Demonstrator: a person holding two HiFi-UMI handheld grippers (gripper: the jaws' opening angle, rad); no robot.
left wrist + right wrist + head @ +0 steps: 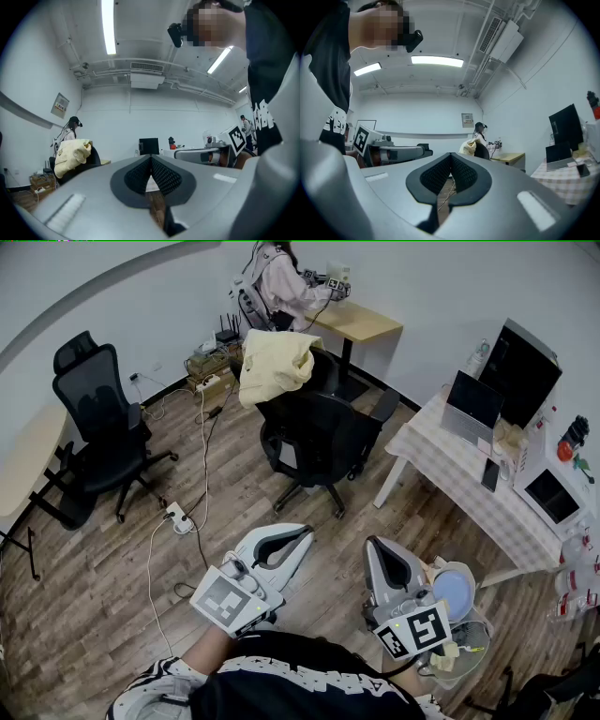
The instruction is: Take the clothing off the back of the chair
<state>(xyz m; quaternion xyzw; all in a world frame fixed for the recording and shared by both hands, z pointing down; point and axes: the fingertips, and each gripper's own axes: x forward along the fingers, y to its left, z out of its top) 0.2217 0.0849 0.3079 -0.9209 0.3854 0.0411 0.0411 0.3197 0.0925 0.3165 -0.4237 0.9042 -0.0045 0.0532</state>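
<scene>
A pale yellow garment [272, 364] hangs over the back of a black office chair [323, 439] in the middle of the room. It also shows far off as a yellow garment [70, 157] in the left gripper view and as a small yellow garment [468, 147] in the right gripper view. My left gripper [302, 536] is held low near the body, shut with nothing between its jaws. Beside it, my right gripper [375, 547] is also shut and empty. Both stand well short of the chair.
A second black chair [98, 418] stands at the left. A checked-cloth table [469, 486] with a laptop [472, 405] and monitor is at the right. A person [281, 282] sits at a far wooden desk [361, 322]. Cables and a power strip [178, 517] lie on the wood floor.
</scene>
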